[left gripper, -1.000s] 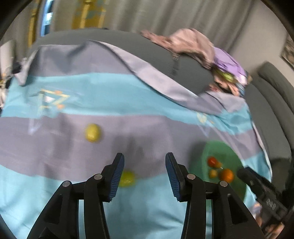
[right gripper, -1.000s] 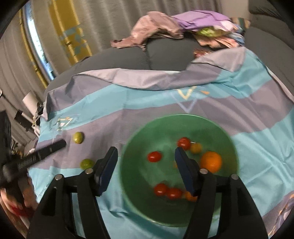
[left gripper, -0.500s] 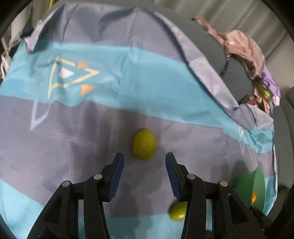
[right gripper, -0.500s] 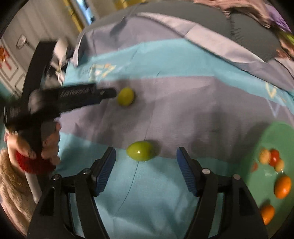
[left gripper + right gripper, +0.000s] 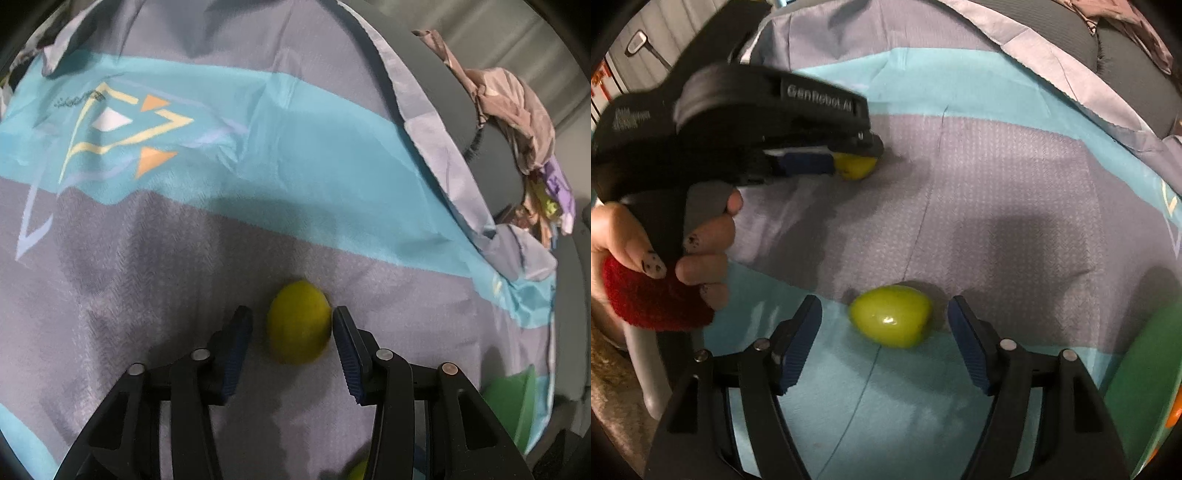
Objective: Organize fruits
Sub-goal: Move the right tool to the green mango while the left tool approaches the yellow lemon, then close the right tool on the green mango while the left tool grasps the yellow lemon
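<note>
Left gripper [image 5: 292, 325] part-open, straddling yellow fruit [image 5: 298, 322], right pad touching. Right gripper [image 5: 884, 334] wide, straddling green fruit [image 5: 891, 321], long axis crosswise.

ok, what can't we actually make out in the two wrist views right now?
- Left wrist: whether the left gripper touches the yellow fruit; a gap shows on one side only.
- Left wrist: the bowl contents, cut off by the frame edge and gripper body.
- Right wrist: most of the yellow fruit, hidden behind the left gripper.
- Right wrist: the bowl's fruit, cropped by the edge; only an orange sliver shows.
</note>
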